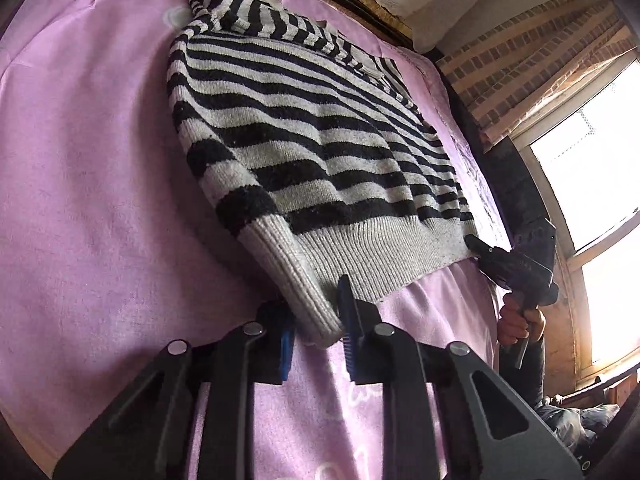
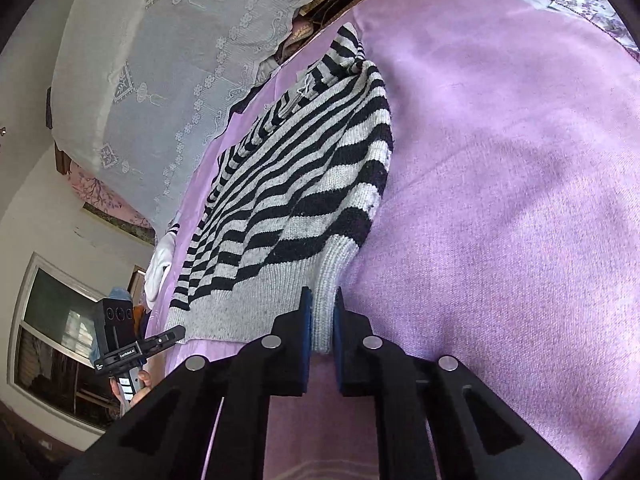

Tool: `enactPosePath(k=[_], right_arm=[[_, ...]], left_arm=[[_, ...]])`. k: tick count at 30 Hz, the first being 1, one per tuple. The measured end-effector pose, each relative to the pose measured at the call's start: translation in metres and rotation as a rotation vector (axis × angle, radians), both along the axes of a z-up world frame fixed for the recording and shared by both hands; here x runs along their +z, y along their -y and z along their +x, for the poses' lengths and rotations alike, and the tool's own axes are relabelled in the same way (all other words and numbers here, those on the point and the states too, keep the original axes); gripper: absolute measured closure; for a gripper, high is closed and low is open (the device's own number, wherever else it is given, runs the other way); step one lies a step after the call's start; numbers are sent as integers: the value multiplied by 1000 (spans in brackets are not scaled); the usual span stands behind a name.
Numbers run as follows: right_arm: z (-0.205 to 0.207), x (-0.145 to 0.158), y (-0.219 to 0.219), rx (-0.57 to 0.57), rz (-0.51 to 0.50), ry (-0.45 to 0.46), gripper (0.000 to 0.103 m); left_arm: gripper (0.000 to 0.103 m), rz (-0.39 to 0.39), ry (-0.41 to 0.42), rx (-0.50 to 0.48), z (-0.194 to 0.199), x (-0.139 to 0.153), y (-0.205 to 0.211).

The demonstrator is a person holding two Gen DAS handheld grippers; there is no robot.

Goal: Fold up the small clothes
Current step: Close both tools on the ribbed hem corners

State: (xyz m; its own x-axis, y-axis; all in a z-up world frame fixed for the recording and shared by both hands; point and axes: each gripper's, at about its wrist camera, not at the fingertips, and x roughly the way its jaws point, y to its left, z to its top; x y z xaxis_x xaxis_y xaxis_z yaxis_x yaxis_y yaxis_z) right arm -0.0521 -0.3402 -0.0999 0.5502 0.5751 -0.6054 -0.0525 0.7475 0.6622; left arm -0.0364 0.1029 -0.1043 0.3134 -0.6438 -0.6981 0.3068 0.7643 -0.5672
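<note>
A black-and-grey striped knit sweater (image 1: 304,136) lies flat on a pink blanket (image 1: 88,184), both sleeves folded in along its sides. My left gripper (image 1: 316,320) has its jaws around the grey ribbed cuff (image 1: 296,284) of one sleeve at the hem. My right gripper (image 2: 320,316) is shut on the other grey ribbed cuff (image 2: 324,304) at the opposite hem corner. The sweater (image 2: 288,184) also shows in the right wrist view. Each view shows the other gripper at the far hem corner: the right gripper (image 1: 480,250), the left gripper (image 2: 176,334).
The pink blanket (image 2: 520,200) covers the bed. A white lace cloth (image 2: 168,64) hangs behind the bed. A window (image 1: 600,184) and brick wall (image 1: 532,52) are at the right of the left wrist view. A white cloth (image 2: 160,268) lies at the bed edge.
</note>
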Motion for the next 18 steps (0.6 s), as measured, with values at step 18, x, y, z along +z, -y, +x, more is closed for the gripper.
enactPosePath(k=[18], right_arm=[[3,41,-5,12,-11,139,96]], left_arm=[[97,-51,68,14,10,33,-7]])
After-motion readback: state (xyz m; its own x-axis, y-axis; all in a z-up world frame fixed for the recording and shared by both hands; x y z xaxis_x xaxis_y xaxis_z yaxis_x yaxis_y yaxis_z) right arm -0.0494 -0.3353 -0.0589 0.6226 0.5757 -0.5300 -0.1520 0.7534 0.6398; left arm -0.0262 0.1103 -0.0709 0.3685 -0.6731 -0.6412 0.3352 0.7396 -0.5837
